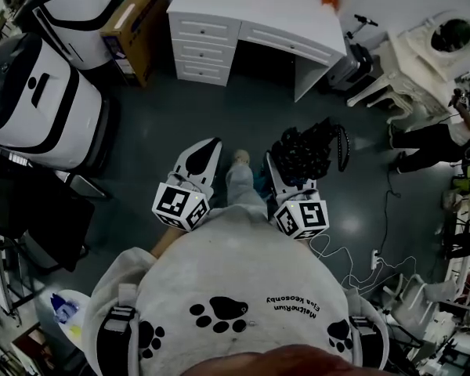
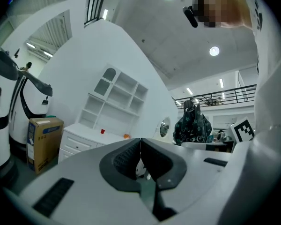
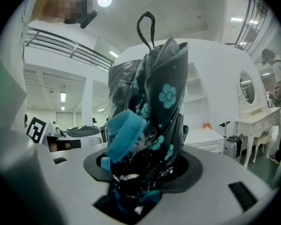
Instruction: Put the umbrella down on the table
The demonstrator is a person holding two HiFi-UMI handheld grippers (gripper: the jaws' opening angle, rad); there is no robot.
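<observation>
A folded dark umbrella (image 3: 150,111) with teal flowers and a teal strap stands upright between the jaws of my right gripper (image 3: 145,172), which is shut on it. In the head view the umbrella (image 1: 309,151) sits bunched at the front of the right gripper (image 1: 294,167), above the dark floor. It also shows at the right in the left gripper view, where the umbrella (image 2: 192,123) hangs upright. My left gripper (image 1: 205,151) is beside it, jaws shut and holding nothing; its fingertips (image 2: 139,146) meet. A white desk (image 1: 219,2) with drawers stands ahead.
A cardboard box (image 1: 133,26) stands left of the desk, and large white-and-black machines (image 1: 39,92) fill the left side. A white vanity and chair (image 1: 419,53) and a person (image 1: 435,139) are at the right. A cable and power strip (image 1: 368,261) lie on the floor.
</observation>
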